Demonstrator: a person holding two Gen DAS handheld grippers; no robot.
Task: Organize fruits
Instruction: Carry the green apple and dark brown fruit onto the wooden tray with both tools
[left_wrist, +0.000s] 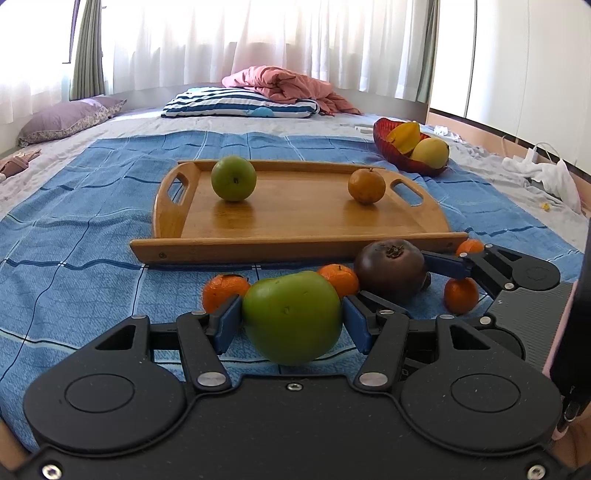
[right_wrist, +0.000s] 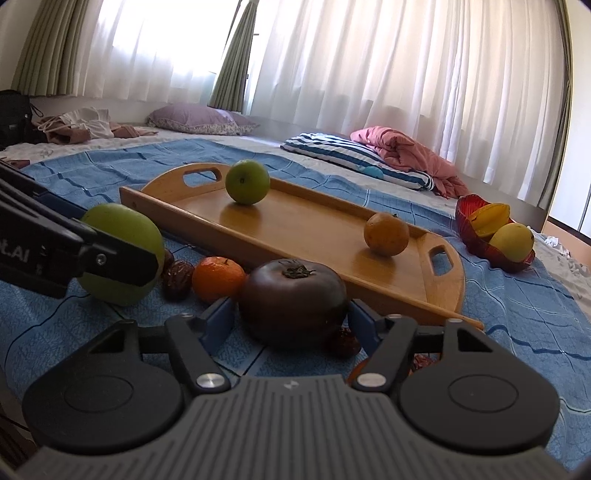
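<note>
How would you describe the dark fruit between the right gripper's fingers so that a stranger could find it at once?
Start at the wooden tray on the blue checked bedspread. Just in front of its near long edge lies a loose cluster of fruit, and the dark purple-brown fruit sits there between the right gripper fingers. It alone is broad, squat and almost black with a dried leafy cap; its neighbours are small oranges and a green apple.

A blue checked bedspread (left_wrist: 92, 229) covers the bed. At its far end lie a navy-and-white striped pillow (left_wrist: 240, 103) and, touching it, a crumpled pink blanket (left_wrist: 288, 86). A purple floral pillow (left_wrist: 66, 120) sits at the far left. White sheer curtains (right_wrist: 369, 66) and green drapes (right_wrist: 231, 70) cover the window.
</note>
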